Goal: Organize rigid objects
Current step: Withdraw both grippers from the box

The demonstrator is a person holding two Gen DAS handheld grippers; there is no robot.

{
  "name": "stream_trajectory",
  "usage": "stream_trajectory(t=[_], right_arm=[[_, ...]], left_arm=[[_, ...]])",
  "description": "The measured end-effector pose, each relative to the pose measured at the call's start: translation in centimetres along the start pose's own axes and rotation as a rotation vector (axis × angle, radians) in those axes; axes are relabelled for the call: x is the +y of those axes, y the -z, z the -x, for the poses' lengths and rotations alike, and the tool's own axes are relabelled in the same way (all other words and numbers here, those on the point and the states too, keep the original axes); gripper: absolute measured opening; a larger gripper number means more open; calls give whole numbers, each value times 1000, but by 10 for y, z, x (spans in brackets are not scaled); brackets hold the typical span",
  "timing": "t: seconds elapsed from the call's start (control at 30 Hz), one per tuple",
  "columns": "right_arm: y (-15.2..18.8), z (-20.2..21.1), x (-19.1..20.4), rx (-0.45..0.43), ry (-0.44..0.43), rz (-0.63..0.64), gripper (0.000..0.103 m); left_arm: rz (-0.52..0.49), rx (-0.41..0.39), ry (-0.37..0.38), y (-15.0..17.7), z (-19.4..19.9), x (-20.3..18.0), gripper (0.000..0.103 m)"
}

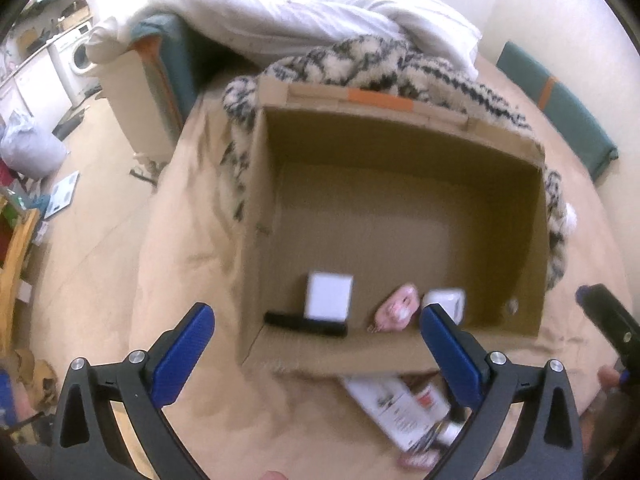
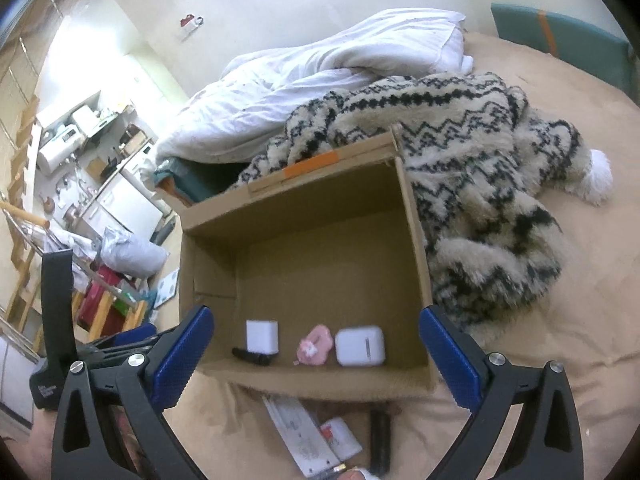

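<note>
An open cardboard box (image 1: 256, 216) (image 2: 416, 240) stands on the beige bed. Along its near wall lie a white cube (image 1: 330, 296) (image 2: 262, 336), a black stick-like object (image 1: 304, 323) (image 2: 252, 356), a pink item (image 1: 398, 306) (image 2: 316, 344) and a white rounded case (image 1: 446, 300) (image 2: 360, 346). My left gripper (image 1: 316, 344) hovers open above the box's near edge, with nothing pressed between its blue pads. My right gripper (image 2: 318, 354) also hangs open over that near edge, gripping nothing.
In front of the box lie a white printed carton (image 1: 388, 408) (image 2: 300, 440), a small white-and-red box (image 2: 340, 436) and a black cylinder (image 2: 380, 436). A patterned fleece blanket (image 2: 480, 208) and a white duvet (image 2: 320, 76) are heaped behind the box. Cluttered floor lies to the left.
</note>
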State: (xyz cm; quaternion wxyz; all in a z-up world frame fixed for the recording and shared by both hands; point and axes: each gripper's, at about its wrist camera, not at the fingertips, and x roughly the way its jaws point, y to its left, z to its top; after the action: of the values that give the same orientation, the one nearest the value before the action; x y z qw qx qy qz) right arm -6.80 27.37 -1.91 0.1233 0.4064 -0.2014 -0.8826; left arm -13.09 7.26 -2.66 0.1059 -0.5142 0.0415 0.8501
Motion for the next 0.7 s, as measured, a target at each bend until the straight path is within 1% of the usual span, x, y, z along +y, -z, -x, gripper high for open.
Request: stream_trajectory(t=[0.07,0.13,0.27,0.33,0.5,0.7], right_arm=[[10,5,-1,13,1,-13,103],[19,9,-2,22,10,-20,103],[37,16,-4,48,30,-35,103],[45,18,-5,62,43,-42,103],[57,17,-8,87,75,-57,103],[69,7,-8,137,124,-45,103]], left_arm=[[-21,1,-28,10,4,5,103],[-35,-15,-57,21,11,12,103],[-75,-35,-87,39,20,24,103],[-71,-43,-84,46,25,31,103],[-73,-99,-94,56,38,38,103],[-68,-84,-83,63,33,41,102]])
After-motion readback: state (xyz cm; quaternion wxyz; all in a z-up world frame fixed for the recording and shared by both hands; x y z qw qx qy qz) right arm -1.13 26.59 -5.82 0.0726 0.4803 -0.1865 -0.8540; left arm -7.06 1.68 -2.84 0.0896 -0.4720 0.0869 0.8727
